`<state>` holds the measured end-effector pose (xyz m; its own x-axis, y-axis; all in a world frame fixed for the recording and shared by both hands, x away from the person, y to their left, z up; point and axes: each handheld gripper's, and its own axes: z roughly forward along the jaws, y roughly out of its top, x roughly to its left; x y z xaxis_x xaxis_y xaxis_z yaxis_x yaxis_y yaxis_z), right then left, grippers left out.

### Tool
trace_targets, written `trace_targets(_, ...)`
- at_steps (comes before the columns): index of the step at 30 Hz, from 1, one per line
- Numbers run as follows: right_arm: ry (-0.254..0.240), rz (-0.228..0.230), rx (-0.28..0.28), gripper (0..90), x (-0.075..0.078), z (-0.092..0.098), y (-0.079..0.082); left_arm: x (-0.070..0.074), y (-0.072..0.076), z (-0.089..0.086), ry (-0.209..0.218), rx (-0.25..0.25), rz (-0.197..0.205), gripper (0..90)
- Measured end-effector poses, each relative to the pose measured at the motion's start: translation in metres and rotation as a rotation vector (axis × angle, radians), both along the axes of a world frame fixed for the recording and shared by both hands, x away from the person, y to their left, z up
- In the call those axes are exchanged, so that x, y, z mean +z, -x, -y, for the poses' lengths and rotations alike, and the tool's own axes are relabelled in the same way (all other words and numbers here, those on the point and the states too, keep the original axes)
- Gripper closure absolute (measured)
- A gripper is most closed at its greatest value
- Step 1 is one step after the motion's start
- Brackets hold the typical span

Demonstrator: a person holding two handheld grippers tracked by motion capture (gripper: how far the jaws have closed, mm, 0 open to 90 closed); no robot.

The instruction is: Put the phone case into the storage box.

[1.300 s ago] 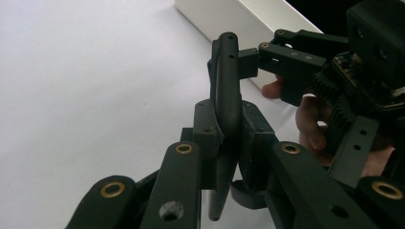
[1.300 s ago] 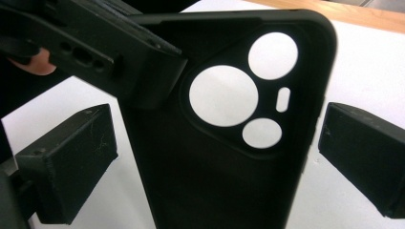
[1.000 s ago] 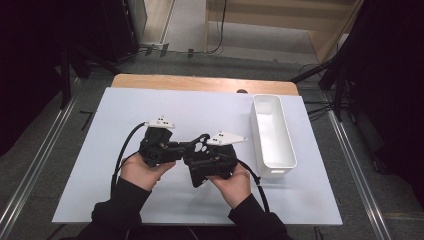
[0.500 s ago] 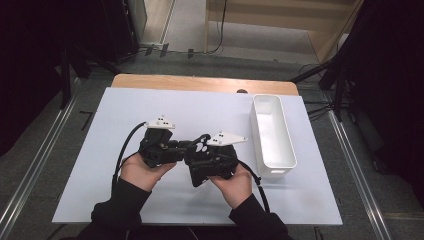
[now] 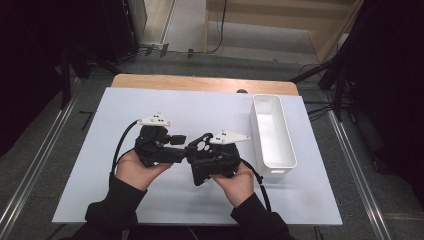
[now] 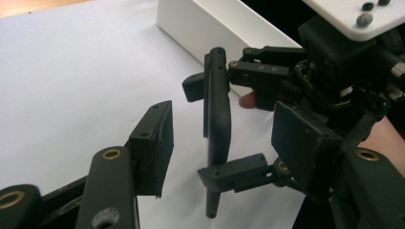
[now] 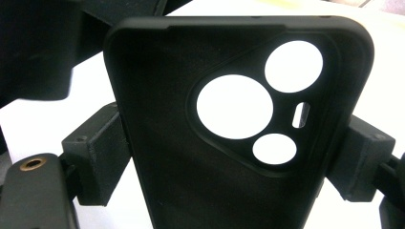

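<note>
Above the white table, the right claw clamps a black phone case by its long edges, holding it upright and clear of the surface. The left claw has just been opening, its pads now wide on either side of the case without pressing, probably a hand-over. A white bin stands near the right hand.

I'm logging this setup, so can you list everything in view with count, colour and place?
phone case: one, black, clamped by its side edges in the right gripper
bin: one, white, oblong, right side of the mat
mat: one, white, covering the table
table: one, wooden, far edge showing
left gripper: one, black, jaws just opened, either side of the case, not pressing
right gripper: one, black, holding the case
hands: two, dark sleeves
</note>
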<state>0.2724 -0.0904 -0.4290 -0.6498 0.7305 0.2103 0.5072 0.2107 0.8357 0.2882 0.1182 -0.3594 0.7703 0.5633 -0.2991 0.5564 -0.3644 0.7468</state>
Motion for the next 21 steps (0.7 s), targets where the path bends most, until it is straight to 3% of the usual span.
trace_targets(8,-0.002,0.0,-0.017,12.3,-0.001,0.008,-0.006,-0.002,-0.003,-0.002,-0.006,-0.02,-0.013,33.7)
trace_targets(11,-0.006,-0.002,-0.026,12.4,0.0,0.012,-0.007,-0.002,-0.003,-0.004,-0.001,-0.03,-0.003,30.5)
trace_targets(15,-0.009,-0.001,-0.036,12.4,0.001,0.016,-0.008,-0.004,-0.003,-0.004,-0.031,-0.055,0.007,30.4)
trace_targets(21,-0.013,-0.003,-0.044,12.4,0.002,0.022,-0.01,-0.01,-0.004,-0.006,-0.018,-0.075,0.019,26.3)
